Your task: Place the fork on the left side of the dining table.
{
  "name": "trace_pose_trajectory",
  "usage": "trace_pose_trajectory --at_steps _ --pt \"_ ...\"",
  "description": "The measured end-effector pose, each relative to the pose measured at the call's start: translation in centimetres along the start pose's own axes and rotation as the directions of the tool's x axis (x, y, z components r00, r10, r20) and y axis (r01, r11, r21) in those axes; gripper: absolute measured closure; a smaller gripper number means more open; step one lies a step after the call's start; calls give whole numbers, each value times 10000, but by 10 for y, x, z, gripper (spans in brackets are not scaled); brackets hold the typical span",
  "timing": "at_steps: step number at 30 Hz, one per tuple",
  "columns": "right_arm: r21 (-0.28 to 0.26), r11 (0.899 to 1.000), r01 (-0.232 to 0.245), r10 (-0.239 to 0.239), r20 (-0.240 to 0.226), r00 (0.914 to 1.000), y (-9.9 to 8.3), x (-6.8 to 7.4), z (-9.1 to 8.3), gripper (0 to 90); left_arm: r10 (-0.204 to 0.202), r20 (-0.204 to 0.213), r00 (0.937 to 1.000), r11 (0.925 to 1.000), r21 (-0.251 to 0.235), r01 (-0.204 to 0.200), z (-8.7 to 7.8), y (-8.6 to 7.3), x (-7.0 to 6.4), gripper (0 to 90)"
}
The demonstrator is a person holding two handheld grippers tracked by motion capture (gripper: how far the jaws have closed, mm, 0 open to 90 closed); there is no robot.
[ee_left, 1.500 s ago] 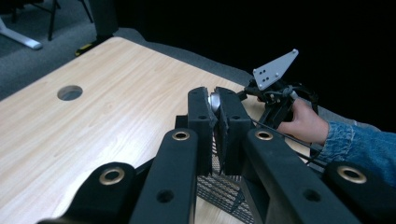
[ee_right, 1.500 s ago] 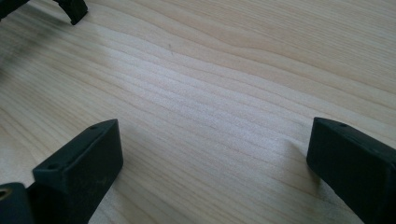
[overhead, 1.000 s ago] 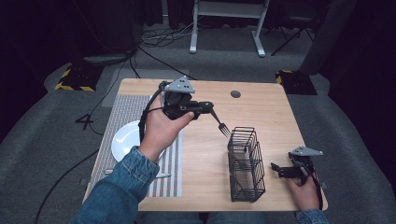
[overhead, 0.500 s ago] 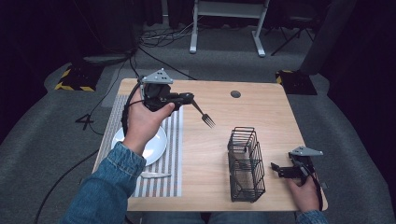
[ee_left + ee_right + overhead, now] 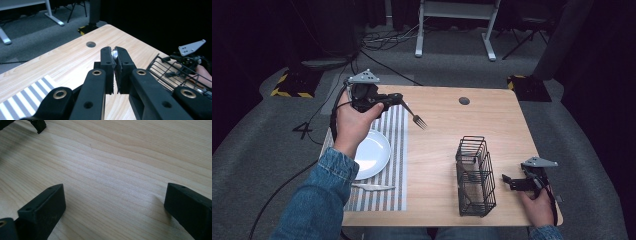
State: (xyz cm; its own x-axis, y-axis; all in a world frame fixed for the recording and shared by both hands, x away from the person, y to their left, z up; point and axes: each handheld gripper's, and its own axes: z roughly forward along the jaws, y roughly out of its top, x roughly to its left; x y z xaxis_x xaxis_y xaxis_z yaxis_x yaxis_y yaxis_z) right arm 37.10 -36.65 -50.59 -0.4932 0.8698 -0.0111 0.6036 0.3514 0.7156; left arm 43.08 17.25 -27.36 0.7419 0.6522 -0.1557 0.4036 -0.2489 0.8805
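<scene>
One fork (image 5: 414, 115), one plate (image 5: 373, 153), one knife (image 5: 371, 187), one wire basket (image 5: 475, 175), one striped mat (image 5: 398, 150). Fork pinched in left gripper (image 5: 398, 100), lifted above mat's far right edge, tines toward table (image 5: 492, 115) centre. Right gripper (image 5: 508, 181) spread wide at near right corner, beside basket. Bare wood across far right. Since half a second ago, carried slightly leftward, away from basket.
</scene>
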Motion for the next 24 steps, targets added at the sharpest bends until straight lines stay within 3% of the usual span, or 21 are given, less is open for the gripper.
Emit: trace_pose_trajectory --at_steps 10,24 --pt "1 10000 -2 2 3 10000 0 0 0 36 -449 -620 9971 9990 -31 448 -8 -11 29 859" --pt "1 10000 1 -1 2 10000 0 0 0 37 -1065 -1400 9844 9941 51 1083 -5 -35 78 859"
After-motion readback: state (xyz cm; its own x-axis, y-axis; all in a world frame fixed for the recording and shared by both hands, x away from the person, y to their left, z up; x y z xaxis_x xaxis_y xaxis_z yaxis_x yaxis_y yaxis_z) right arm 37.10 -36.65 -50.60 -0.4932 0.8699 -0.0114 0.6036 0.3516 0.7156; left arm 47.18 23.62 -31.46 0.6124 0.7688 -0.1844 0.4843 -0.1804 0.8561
